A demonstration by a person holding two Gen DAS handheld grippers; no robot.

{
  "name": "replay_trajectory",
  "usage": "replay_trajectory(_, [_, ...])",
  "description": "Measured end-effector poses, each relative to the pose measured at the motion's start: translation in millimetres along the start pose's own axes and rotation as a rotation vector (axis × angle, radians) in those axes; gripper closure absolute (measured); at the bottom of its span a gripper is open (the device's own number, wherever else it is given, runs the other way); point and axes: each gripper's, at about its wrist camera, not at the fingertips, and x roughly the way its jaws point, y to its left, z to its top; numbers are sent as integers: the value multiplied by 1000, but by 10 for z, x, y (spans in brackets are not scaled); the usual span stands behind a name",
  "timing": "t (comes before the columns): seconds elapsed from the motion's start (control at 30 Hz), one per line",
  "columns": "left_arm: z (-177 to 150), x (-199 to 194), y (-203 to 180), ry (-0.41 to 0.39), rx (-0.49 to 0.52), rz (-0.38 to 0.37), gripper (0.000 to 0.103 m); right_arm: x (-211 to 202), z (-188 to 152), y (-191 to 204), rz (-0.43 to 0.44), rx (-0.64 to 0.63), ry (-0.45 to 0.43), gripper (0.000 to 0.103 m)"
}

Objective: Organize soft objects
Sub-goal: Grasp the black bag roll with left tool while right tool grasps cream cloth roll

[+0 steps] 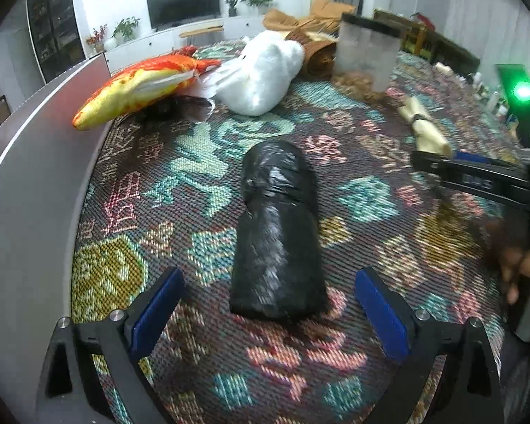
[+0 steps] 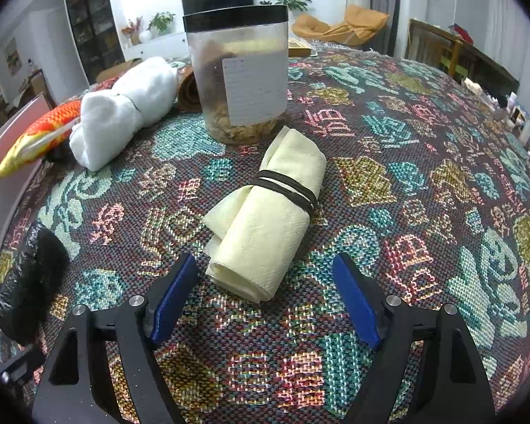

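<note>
A black plastic-wrapped roll point(image 1: 277, 233) lies on the patterned cloth, just ahead of my open, empty left gripper point(image 1: 270, 312); it also shows at the left edge of the right wrist view point(image 2: 28, 282). A pale yellow rolled cloth point(image 2: 265, 219) bound with a black band lies just ahead of my open, empty right gripper point(image 2: 265, 300); it shows in the left wrist view too point(image 1: 424, 127). A white plush point(image 1: 261, 72) point(image 2: 123, 109) and an orange-yellow fish plush point(image 1: 137, 88) point(image 2: 35, 137) lie at the far left. The right gripper appears at the right of the left wrist view point(image 1: 427, 164).
A clear plastic jar point(image 2: 243, 77) with a black lid stands behind the yellow roll, also in the left wrist view point(image 1: 365, 53). A brown roll point(image 2: 189, 93) lies beside it. A grey raised edge point(image 1: 28, 183) borders the table's left side. Small bottles point(image 2: 526, 130) stand at the far right.
</note>
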Motion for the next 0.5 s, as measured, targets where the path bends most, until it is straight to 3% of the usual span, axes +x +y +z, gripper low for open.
replay_trajectory(0.5, [32, 118, 81, 25, -14, 21, 4, 10, -6, 61, -16, -27, 18, 19])
